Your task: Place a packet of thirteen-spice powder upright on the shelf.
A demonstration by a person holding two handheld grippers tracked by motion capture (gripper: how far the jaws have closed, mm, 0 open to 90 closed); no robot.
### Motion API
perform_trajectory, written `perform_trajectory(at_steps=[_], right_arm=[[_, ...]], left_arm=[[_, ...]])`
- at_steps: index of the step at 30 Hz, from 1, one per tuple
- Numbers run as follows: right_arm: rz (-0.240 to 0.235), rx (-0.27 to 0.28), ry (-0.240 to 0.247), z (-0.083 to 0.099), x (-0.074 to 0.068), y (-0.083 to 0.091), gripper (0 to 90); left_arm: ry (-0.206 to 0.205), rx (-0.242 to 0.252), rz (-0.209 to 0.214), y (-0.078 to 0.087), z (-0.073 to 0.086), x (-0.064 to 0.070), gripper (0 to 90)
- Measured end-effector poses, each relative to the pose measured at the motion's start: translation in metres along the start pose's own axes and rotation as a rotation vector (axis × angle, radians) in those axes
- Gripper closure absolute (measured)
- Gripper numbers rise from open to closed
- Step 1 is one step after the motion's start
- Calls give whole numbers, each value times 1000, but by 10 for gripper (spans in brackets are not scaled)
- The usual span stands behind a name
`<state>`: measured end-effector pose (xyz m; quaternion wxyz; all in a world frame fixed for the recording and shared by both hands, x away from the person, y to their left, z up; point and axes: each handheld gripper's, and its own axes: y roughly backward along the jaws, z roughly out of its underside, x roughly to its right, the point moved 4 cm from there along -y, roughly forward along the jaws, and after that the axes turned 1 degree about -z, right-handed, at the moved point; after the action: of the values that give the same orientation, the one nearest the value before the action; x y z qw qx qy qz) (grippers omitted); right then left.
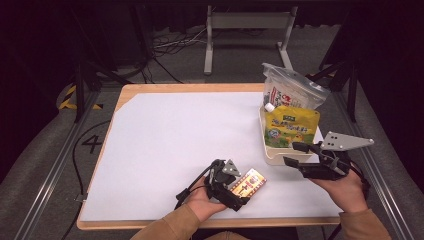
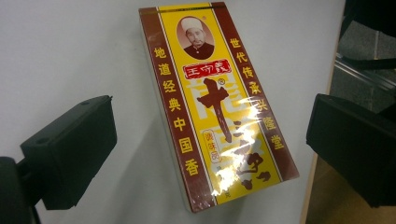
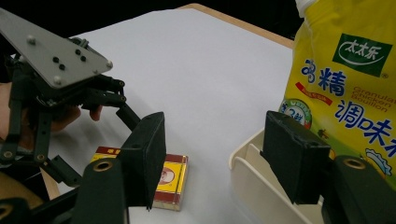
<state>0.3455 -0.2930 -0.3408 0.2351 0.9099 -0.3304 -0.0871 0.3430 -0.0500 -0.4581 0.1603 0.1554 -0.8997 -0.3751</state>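
1. Cream-coloured tray at the right side of the table already holds a yellow seasoning pouch and a clear bag standing behind it
2. One item appears left to pack: the red-and-yellow spice box, lying flat on the white sheet near the front edge, left of the tray
3. Left gripper is wide open, jaws either side of the box without touching it
4. Right gripper is open and empty at the tray's near wall, one jaw inside the rim
5. Gripping the box and lifting it come next, I judge
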Motion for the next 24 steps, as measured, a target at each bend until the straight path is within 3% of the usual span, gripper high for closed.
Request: perform_trajectory(at_steps=[16,24], right_arm=[[-14,15,-22,2,3,3,381],[-21,9,-21,3,2,-1,379]], left_arm=[[-17,-82,-45,-19,4,4,45],[-10,-85,-89,-20,4,7,80]])
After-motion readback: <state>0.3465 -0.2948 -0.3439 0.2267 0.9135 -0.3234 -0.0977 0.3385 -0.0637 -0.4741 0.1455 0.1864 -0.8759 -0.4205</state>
